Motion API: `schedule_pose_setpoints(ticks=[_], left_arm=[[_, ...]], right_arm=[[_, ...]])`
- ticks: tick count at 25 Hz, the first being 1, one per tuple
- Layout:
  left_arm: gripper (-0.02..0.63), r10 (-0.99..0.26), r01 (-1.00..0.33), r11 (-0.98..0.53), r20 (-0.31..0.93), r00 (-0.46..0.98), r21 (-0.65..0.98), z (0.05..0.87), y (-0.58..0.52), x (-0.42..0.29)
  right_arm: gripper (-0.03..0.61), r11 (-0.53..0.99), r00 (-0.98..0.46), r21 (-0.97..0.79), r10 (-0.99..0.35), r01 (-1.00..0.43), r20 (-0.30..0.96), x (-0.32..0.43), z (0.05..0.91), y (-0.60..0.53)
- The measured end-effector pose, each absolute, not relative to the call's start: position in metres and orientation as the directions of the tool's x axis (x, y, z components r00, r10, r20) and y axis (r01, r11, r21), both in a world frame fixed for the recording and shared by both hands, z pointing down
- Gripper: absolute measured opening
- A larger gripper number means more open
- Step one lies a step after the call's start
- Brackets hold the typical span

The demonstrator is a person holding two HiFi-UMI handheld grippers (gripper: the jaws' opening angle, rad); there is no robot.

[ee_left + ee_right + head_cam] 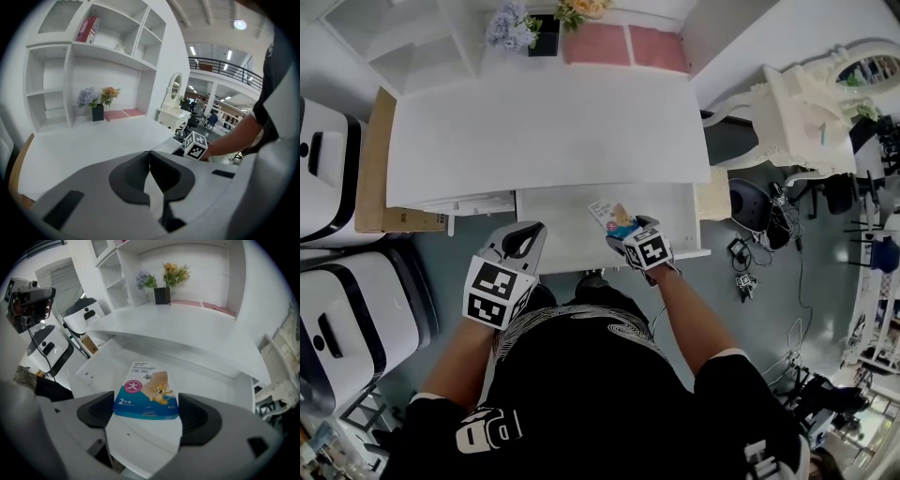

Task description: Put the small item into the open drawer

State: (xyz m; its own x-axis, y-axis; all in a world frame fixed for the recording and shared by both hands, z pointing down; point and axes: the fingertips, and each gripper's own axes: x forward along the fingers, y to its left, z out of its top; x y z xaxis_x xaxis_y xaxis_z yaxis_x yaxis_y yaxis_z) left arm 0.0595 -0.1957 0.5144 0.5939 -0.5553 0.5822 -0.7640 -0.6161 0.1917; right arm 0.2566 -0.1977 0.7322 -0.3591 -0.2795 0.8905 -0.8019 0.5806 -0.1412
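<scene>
I have the right gripper (146, 412) over the open drawer (213, 383), and its fingers (97, 411) are clamped on the near end of the small bandage box (146, 391), one pad against each side edge. The box is flat, white at the far half and blue at the near half, with a cartoon print and the word "Bandage" on top. It points away from me toward the back of the drawer. From the head view the box (612, 216) sits over the right part of the drawer (562, 211), near its middle from front to back. I cannot tell whether its far end touches the drawer floor.

My left gripper (525, 240) hangs at the drawer's front left corner. In the left gripper view its fingers (132, 180) are pressed together with nothing between them. The marker cube of the right gripper shows beyond them, to the right.

The drawer is pulled out from under the white worktop (544, 122), whose front edge lies over the drawer's back. Beyond the drawer, at the far side of the worktop, a black vase of flowers (162, 295) stands, with two pink mats (623, 45) just to its right. White shelving (51, 89) rises behind them.
</scene>
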Motion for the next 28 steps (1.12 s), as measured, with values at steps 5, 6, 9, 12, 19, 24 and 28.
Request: schedule_pose_setpoints(ticks=[5,6,9,12,19,24,28], left_arm=[[0.014,-0.576,-0.794,-0.578,0.595,0.560,0.188,0.517,-0.193,0.048],[0.015,-0.581,-0.800,-0.570,0.597,0.554,0.187,0.517,-0.192,0.046],[0.014,-0.596,-0.819,-0.543,0.600,0.533,0.188,0.515,-0.188,0.041],[0.014,-0.612,-0.838,-0.514,0.606,0.509,0.184,0.514,-0.186,0.034],[0.014,-0.642,-0.871,-0.458,0.613,0.462,0.176,0.512,-0.179,0.026],[0.014,-0.652,-0.885,-0.432,0.617,0.441,0.175,0.515,-0.177,0.020],[0.014,-0.657,-0.892,-0.415,0.619,0.430,0.178,0.515,-0.177,0.016]], right_arm=[[0.421,0.623,-0.317,-0.104,-0.242,-0.775,0.917,0.254,0.761,-0.210],[0.422,0.631,-0.309,-0.100,-0.230,-0.769,0.923,0.253,0.767,-0.211],[0.421,0.663,-0.291,-0.085,-0.207,-0.744,0.934,0.252,0.783,-0.215],[0.420,0.692,-0.280,-0.085,-0.174,-0.717,0.944,0.251,0.798,-0.217],[0.420,0.767,-0.180,-0.027,-0.116,-0.641,0.977,0.256,0.810,-0.225],[0.420,0.800,-0.135,0.000,-0.101,-0.600,0.986,0.256,0.822,-0.230],[0.420,0.804,-0.115,0.031,-0.124,-0.594,0.986,0.258,0.824,-0.236]])
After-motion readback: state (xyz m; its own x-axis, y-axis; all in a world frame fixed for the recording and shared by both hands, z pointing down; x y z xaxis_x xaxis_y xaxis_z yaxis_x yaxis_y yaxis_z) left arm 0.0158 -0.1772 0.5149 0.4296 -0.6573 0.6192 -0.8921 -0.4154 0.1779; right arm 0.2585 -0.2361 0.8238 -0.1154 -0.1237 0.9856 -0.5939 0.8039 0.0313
